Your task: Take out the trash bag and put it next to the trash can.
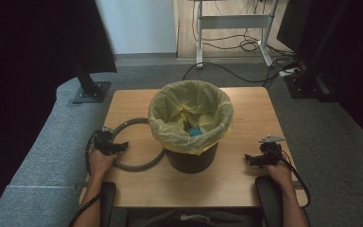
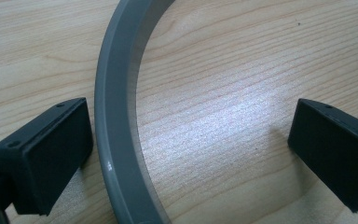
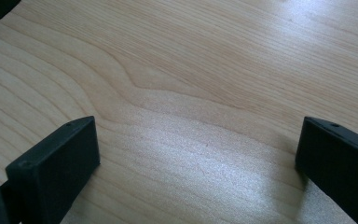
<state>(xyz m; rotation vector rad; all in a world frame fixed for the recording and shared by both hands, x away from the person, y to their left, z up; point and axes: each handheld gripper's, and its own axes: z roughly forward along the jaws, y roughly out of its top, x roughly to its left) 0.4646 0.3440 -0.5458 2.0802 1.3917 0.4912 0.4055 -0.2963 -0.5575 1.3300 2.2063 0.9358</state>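
Your left gripper (image 1: 121,147) sits at the left side of the wooden table (image 1: 246,184), low over the grey plastic ring (image 1: 142,165) that lies flat on the tabletop to the left of the bin. In the left gripper view the jaws stand wide apart with the ring (image 2: 116,140) running between them: it passes close beside the left jaw, and I cannot tell whether that jaw touches it, while the right jaw is well clear, with bare wood between. Neither pad presses on the ring, so you are holding nothing with this claw.

The ring curves away from the gripper toward the black waste bin (image 1: 191,158) and its far side meets the foot of the bin, where part of it is hidden. The bin stands upright near the middle of the table, lined with a yellow bag (image 1: 170,106) whose edge is folded down over the rim. Something blue (image 1: 194,131) lies inside the bag; what it is cannot be made out.

Your right gripper (image 1: 248,159) rests at the right side of the table, well apart from the bin and pointing toward it. In the right gripper view its jaws are spread wide over bare wood grain (image 3: 191,93), with nothing between them.
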